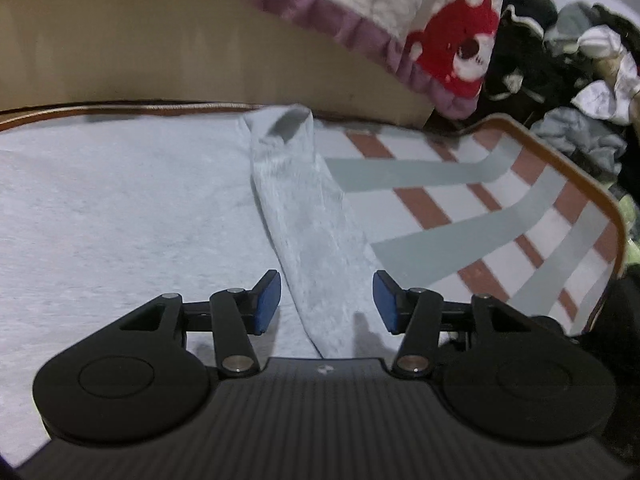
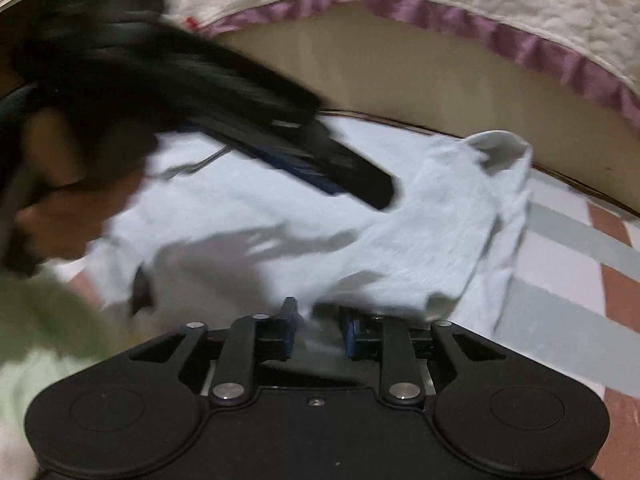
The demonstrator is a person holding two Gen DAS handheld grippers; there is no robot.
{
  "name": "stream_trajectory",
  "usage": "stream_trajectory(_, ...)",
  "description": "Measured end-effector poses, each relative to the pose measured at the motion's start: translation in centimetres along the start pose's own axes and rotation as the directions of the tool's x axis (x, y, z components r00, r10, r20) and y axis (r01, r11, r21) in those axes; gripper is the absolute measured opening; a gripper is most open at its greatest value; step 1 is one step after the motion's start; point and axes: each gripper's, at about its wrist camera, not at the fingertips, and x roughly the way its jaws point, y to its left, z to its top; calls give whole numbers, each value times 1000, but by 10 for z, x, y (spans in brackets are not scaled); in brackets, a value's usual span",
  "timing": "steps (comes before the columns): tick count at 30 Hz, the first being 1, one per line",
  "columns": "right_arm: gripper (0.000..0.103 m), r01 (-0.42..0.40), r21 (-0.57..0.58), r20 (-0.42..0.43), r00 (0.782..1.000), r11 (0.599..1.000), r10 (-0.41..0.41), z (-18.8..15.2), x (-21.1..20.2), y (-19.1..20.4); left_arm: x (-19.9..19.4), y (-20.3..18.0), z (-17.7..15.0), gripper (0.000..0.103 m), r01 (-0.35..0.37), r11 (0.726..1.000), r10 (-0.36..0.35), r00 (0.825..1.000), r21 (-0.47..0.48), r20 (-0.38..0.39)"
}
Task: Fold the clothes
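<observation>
A pale grey-blue garment (image 1: 120, 220) lies spread flat on a striped mat (image 1: 500, 200). One sleeve (image 1: 308, 220) is folded in and runs diagonally from the far edge toward me. My left gripper (image 1: 326, 304) hovers over the sleeve's near end, open, with its blue pads (image 1: 268, 300) clear of the cloth on both sides. The right wrist view shows the same garment (image 2: 260, 208) with the sleeve's open cuff (image 2: 500, 148) at the far right. My right gripper (image 2: 320, 332) sits at the near edge, pads apart, a blurred fold of cloth between them. The left gripper (image 2: 360, 184) shows as a dark blur above the garment.
A quilt with a red bear (image 1: 460, 40) and a purple ruffle hangs over a beige bed side (image 1: 160, 52) behind the mat. A heap of dark and light clothes (image 1: 580, 60) lies to the right. A person's hand (image 2: 52, 216) and green sleeve (image 2: 48, 312) are at the left.
</observation>
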Motion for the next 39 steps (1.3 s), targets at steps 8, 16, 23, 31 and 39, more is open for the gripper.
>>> stream_trajectory(8,35,71,74,-14,997,995,-70,-6,-31,-20,-19,-32,-31,56,108,962,-102,994,250,-37)
stream_trajectory(16,35,209,81,-45,978,975,-205,-16,-57,-49,29,-73,-51,50,-47,834,135,983,550,-121)
stream_trajectory(23,35,216,-42,-31,976,976,-217,-2,-27,-35,0,-21,-25,29,18,989,-7,997,148,-76)
stream_trajectory(31,40,121,166,-6,993,979,-122,13,-26,-56,-17,14,-32,1,41,996,-41,999,-83,11)
stream_trajectory(39,52,115,336,-3,993,935,-121,6,-21,-69,-23,14,-31,1,64,995,-55,992,-82,110)
